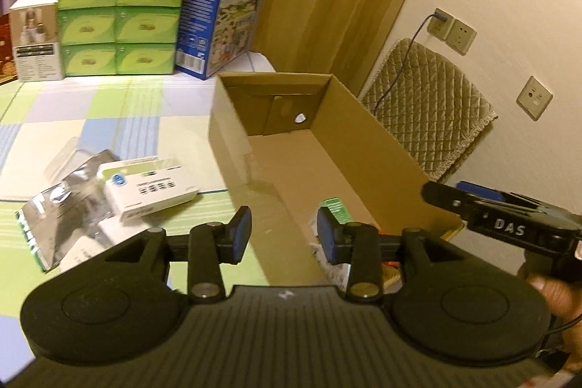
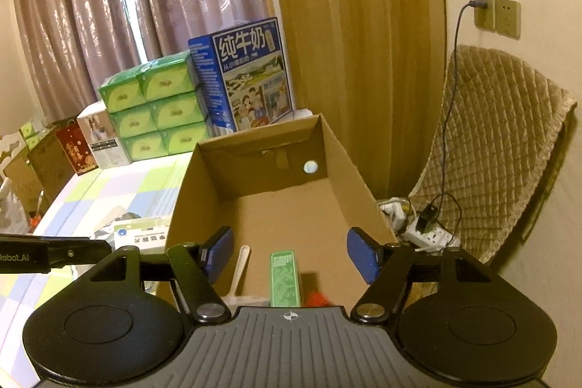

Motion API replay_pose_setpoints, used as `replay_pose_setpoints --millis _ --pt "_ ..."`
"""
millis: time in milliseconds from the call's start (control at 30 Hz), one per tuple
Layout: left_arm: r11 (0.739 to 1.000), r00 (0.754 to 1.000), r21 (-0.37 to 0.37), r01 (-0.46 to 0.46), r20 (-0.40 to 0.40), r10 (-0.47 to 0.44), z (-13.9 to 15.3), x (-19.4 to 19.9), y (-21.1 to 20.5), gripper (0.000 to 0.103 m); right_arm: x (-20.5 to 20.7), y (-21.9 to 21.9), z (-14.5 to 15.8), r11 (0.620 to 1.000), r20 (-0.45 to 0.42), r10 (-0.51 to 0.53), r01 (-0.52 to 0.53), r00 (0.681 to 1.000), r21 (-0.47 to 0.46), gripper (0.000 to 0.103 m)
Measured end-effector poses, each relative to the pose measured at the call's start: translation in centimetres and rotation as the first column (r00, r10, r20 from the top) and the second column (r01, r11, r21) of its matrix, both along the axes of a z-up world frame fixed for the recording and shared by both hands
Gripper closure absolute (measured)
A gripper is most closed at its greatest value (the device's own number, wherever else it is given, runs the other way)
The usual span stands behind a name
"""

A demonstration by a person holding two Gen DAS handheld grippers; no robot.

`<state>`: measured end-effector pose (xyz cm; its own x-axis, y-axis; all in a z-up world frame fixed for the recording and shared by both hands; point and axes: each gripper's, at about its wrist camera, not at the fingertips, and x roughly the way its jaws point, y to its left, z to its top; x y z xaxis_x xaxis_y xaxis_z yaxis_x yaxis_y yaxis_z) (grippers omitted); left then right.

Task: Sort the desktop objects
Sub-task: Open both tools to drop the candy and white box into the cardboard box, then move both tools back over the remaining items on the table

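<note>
Right wrist view: a green box [image 2: 286,279] lies inside the cardboard box [image 2: 342,148], between the right tongs [image 2: 289,255], spread wide and empty above it, a white scoop [image 2: 240,268] beside it. Left tongs [image 1: 283,233] gape empty over the box's near wall; white medicine box [image 1: 149,188] sits left on the counter [image 1: 109,104].

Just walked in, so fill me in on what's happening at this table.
A person is sorting desk clutter into a cardboard box, a hand-held gripper in each hand. Both the left gripper and the right gripper have their jaws open and hold nothing. In the box lie a green pack, a white scoop and something red. A white medicine box and silver packets wait on the table beside it.
</note>
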<state>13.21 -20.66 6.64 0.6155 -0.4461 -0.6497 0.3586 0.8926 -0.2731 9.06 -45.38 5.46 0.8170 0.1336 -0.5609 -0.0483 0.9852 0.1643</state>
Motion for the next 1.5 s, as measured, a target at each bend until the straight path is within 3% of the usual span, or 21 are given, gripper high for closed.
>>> replay_pose_setpoints --millis 200,267,500,567,933,1233,1500 --pt "0.999 0.999 0.001 -0.035 -0.006 0.035 -0.2 -1.9 2.0 0.06 -2.1 1.5 0.4 1.0 -0.023 0.007 -0.007 1.0 -0.009 0.025" --pt "0.999 0.999 0.005 -0.047 -0.008 0.047 -0.3 -2.5 2.7 0.051 -2.9 2.3 0.4 1.0 -0.027 0.017 -0.018 0.999 -0.015 0.022" --pt "0.996 0.996 0.027 -0.086 0.0 0.086 -0.5 -4.5 4.8 0.039 -4.8 4.8 0.5 0.998 -0.038 0.057 -0.057 0.998 -0.017 0.016" --pt "0.995 0.995 0.028 -0.097 0.004 0.097 -0.4 -4.9 5.5 0.03 -5.1 5.4 0.5 0.998 -0.039 0.067 -0.067 0.997 -0.017 0.014" --pt "0.986 0.988 0.065 -0.154 0.019 0.153 -1.1 -7.2 10.0 0.009 -6.7 9.1 0.1 0.99 -0.038 0.136 -0.137 0.99 -0.015 0.003" --pt "0.964 0.971 0.12 -0.237 -0.001 0.238 -3.0 -8.4 15.4 0.005 -7.1 13.0 -1.7 0.974 -0.072 0.224 -0.226 0.972 -0.019 0.002" --pt "0.964 0.972 0.133 -0.228 -0.017 0.232 -3.8 -8.0 18.0 0.005 -6.7 15.9 -3.7 0.957 -0.111 0.282 -0.288 0.953 -0.042 0.002"
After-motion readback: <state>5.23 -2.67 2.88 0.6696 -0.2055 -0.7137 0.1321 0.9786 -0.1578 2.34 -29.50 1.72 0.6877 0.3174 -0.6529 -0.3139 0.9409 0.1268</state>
